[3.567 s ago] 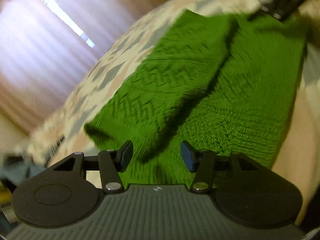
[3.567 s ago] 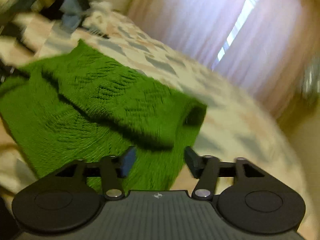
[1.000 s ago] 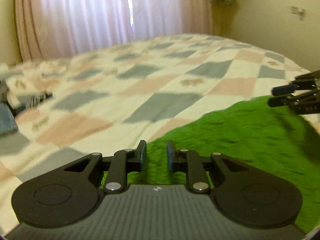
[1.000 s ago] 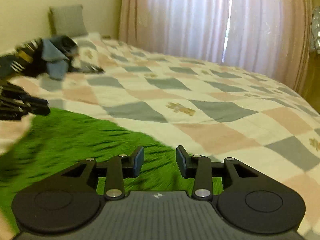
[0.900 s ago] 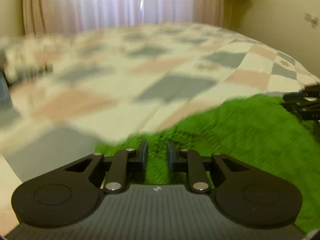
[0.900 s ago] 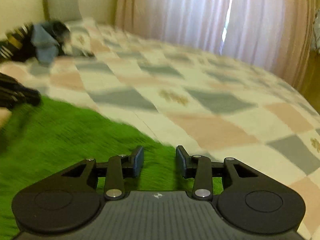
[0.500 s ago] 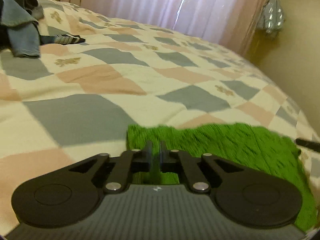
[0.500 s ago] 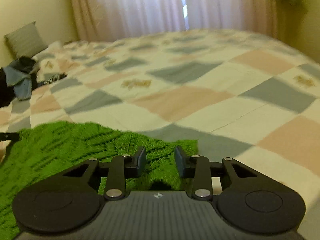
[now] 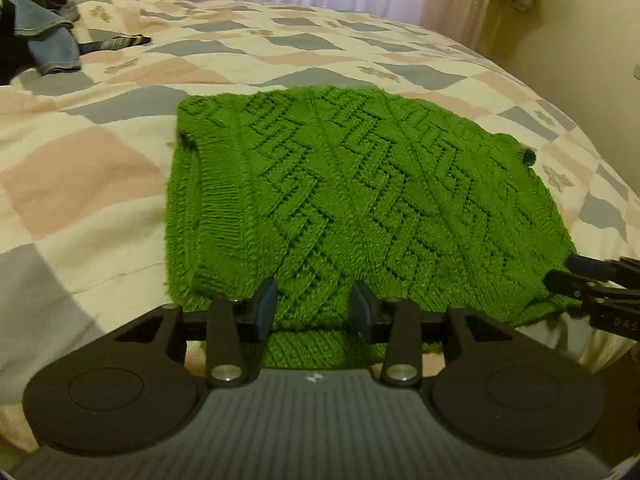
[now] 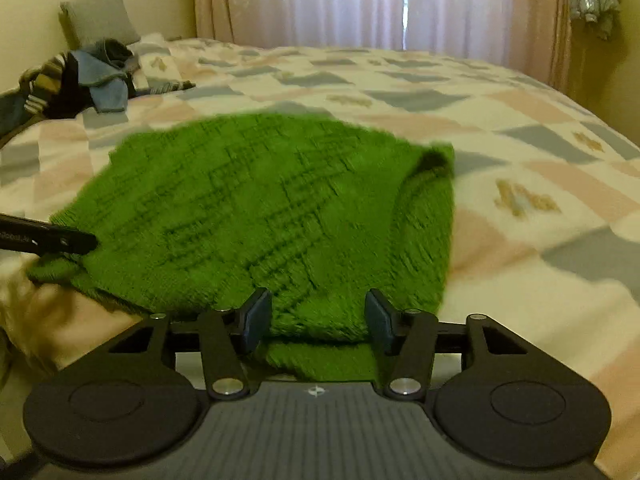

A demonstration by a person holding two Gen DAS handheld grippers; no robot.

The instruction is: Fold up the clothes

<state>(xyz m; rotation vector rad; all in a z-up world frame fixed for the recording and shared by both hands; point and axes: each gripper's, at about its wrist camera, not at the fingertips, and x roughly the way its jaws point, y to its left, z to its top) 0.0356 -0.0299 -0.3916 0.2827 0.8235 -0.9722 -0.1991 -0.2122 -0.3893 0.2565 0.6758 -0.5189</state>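
A green knitted sweater (image 9: 360,184) lies folded into a rough rectangle on the checked bedspread (image 9: 92,176); it also shows in the right wrist view (image 10: 256,208). My left gripper (image 9: 314,310) is open and empty at the sweater's near edge, left side. My right gripper (image 10: 316,316) is open and empty at the near edge, right side. Each gripper's fingers show at the side of the other view, the right gripper (image 9: 592,280) and the left gripper (image 10: 48,238).
A heap of blue, striped and dark clothes (image 10: 80,80) lies at the far left of the bed, also in the left wrist view (image 9: 36,40). A grey pillow (image 10: 98,22) leans on the wall. Curtains (image 10: 360,0) hang behind the bed.
Both grippers held the sweater's edge, carried it over toward me and folded it, then opened and let go. The sweater now lies flat and folded.
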